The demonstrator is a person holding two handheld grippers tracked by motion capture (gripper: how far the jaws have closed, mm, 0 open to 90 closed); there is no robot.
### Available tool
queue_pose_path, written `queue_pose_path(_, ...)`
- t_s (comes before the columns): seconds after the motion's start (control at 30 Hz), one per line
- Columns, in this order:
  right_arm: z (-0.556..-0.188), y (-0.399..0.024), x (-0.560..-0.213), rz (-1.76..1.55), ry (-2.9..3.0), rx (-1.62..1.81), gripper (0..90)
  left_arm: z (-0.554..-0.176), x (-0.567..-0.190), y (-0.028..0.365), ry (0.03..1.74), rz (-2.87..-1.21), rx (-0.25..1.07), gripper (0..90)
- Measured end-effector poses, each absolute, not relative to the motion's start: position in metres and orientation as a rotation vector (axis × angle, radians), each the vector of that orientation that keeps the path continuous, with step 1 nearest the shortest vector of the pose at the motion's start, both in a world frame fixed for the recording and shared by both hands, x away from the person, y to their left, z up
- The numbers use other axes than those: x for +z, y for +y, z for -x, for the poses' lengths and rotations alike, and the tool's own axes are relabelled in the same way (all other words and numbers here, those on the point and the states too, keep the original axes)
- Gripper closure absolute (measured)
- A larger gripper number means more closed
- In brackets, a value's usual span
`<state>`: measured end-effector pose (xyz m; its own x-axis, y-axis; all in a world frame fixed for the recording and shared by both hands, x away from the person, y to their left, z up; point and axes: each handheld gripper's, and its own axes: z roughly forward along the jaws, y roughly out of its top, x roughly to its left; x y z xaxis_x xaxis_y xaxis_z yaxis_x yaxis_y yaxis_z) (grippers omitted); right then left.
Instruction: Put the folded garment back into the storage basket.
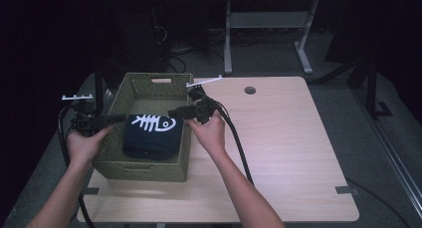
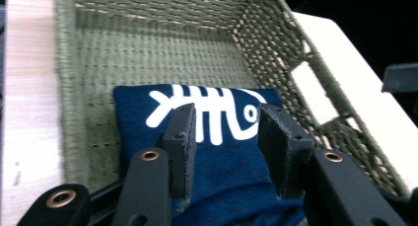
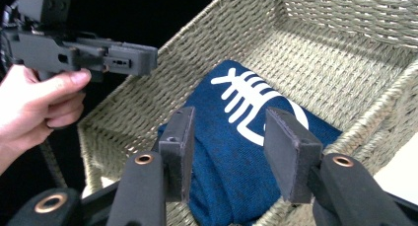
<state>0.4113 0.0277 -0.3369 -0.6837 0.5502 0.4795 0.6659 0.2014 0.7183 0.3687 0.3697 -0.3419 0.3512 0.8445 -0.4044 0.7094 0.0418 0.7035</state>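
Black foam-padded tool (image 2: 224,152), folded navy cloth (image 2: 231,176), woven basket (image 2: 162,53)

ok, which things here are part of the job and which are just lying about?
In the job:
- folded blue cloth with a white fishbone print
- woven basket that holds it
- left tool, open above the cloth
- right tool, open above the cloth

Lying about:
- wooden table
- desk frame on the floor behind

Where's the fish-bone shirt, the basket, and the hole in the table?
Fish-bone shirt (image 1: 152,136), high view, on its blue folded cloth.
Basket (image 1: 149,77), high view, on its far rim.
Table hole (image 1: 250,90), high view, on its dark middle.
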Motion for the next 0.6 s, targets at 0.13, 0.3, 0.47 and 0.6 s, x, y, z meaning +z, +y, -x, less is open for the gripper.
queue_pose_path(0.13,-0.412,0.019,-0.334,1.17,-2.323,-1.512,53.4,-0.365,-0.339,0.363,1.379,-1.688,0.183,57.3)
queue_pose_path(0.3,-0.408,0.001,-0.333,1.147,-2.295,-1.539,51.7,-0.36,-0.333,0.346,1.353,-1.663,0.199,50.4)
queue_pose_path(0.47,-0.406,-0.022,-0.337,1.159,-2.244,-1.569,48.4,-0.358,-0.332,0.334,1.317,-1.682,0.184,46.1)
queue_pose_path(0.6,-0.405,-0.037,-0.34,1.165,-2.235,-1.569,45.6,-0.357,-0.329,0.323,1.296,-1.681,0.173,42.3)
